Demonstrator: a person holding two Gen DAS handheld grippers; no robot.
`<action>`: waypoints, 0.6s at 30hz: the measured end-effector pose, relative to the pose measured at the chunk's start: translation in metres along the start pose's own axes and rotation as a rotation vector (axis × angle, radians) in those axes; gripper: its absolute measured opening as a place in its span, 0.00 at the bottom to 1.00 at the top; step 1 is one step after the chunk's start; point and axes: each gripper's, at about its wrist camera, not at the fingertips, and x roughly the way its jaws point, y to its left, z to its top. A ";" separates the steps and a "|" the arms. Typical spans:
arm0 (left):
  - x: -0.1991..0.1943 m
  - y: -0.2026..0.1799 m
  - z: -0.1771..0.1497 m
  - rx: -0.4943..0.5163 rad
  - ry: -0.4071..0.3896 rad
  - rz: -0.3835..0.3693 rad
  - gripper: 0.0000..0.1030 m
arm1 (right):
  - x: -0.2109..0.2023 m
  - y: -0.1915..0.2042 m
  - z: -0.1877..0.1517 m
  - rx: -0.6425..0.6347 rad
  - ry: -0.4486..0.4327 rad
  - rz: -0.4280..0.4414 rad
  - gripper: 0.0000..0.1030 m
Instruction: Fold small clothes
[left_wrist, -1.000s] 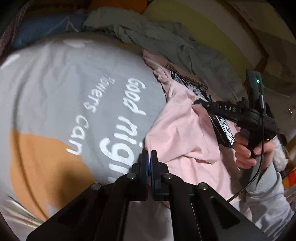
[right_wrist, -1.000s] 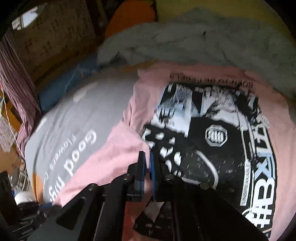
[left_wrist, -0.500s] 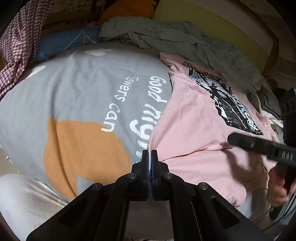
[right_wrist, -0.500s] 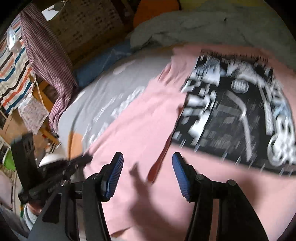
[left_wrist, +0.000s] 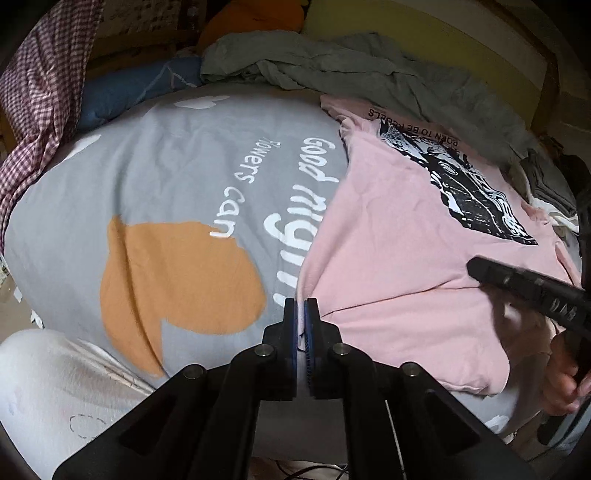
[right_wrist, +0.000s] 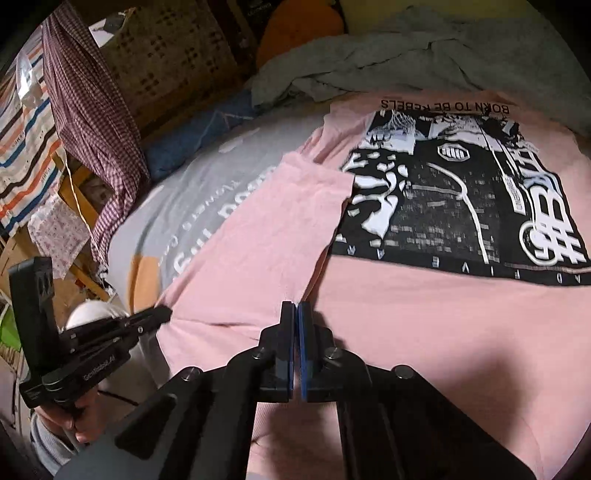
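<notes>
Left wrist view, scanning left to right: checked cloth (left_wrist: 33, 110) is hanging at 10 o'clock, grey printed bed cover (left_wrist: 166, 177) is filling the centre, grey garment (left_wrist: 332, 62) is bunching at 12. Pink t-shirt (left_wrist: 388, 240) is lying flat on the cover at 2–3 o'clock, one side lying folded over its black print.

Left gripper (left_wrist: 301, 314) is pinching the shirt's near-left edge; a strip of pale fabric is showing between the pads, and the jaws have just been easing slightly apart.

Right gripper (right_wrist: 296, 314) is sitting with jaws just snapped together at a crease of the t-shirt; cannot tell whether fabric is caught.
</notes>
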 end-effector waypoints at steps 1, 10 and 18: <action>-0.002 0.003 0.003 -0.009 0.000 -0.033 0.14 | 0.001 -0.001 -0.002 -0.011 0.002 -0.018 0.01; 0.000 0.028 0.094 -0.085 -0.012 -0.257 0.49 | -0.027 0.014 -0.014 -0.104 -0.103 -0.168 0.27; 0.136 0.001 0.205 -0.077 0.261 -0.329 0.44 | -0.017 0.061 -0.021 -0.197 -0.091 -0.024 0.27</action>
